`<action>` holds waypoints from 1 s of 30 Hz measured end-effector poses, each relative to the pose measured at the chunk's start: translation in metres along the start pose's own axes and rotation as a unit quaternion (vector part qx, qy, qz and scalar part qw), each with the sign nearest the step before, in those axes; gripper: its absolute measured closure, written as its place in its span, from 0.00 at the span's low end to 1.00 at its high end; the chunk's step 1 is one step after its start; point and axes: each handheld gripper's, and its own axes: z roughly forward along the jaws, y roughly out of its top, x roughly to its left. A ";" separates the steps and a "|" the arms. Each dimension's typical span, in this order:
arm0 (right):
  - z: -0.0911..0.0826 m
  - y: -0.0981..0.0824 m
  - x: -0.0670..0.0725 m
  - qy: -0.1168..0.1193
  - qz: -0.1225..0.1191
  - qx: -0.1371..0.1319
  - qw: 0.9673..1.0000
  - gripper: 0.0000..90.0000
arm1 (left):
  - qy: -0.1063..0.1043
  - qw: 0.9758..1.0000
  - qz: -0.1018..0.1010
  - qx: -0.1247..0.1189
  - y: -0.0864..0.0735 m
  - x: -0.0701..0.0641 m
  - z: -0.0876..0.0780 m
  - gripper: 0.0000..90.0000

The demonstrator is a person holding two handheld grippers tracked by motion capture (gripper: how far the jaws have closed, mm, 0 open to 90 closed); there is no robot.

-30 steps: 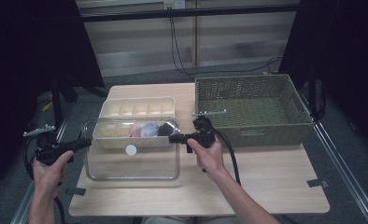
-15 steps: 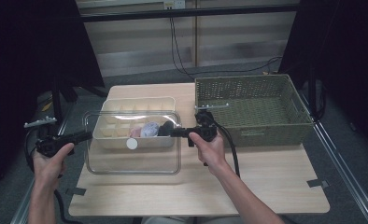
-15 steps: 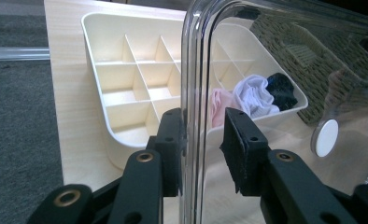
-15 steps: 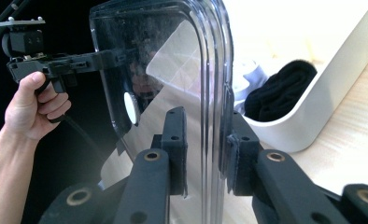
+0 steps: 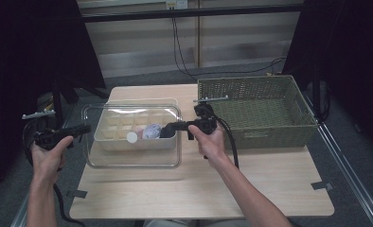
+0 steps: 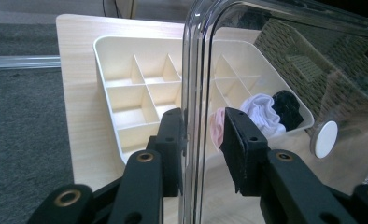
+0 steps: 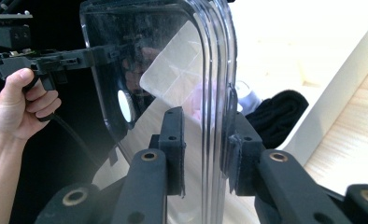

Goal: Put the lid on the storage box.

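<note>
The clear plastic lid (image 5: 132,137) hangs level above the cream divided tray (image 5: 110,138), which it covers from above, a little nearer the person than the tray; a small white knob (image 5: 132,137) sits at the lid's middle. The left tongs (image 5: 83,129) grip the lid's left rim, the jaws partly closed with the rim pinched between the pads, as the left gripper view (image 6: 198,140) shows. The right tongs (image 5: 168,127) clamp the opposite rim in the same way, as seen in the right gripper view (image 7: 205,154). Inside the tray, below the lid, lie a pink cloth (image 6: 215,128), a white cloth (image 6: 261,109) and a black cloth (image 6: 287,105), side by side. The tray rests on the tabletop (image 5: 270,179); right of the lid stands a green woven basket (image 5: 270,135).
</note>
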 end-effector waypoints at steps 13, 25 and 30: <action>0.009 0.020 -0.005 -0.016 0.008 -0.005 1.000 0.78 | 0.001 1.000 -0.005 0.001 0.021 0.009 0.010 0.77; 0.018 0.041 -0.010 -0.021 0.019 -0.009 1.000 0.77 | 0.010 1.000 -0.007 0.008 0.037 0.017 0.017 0.77; 0.019 0.052 -0.006 -0.023 0.010 -0.007 1.000 0.77 | 0.006 1.000 -0.015 -0.001 0.044 0.020 0.014 0.77</action>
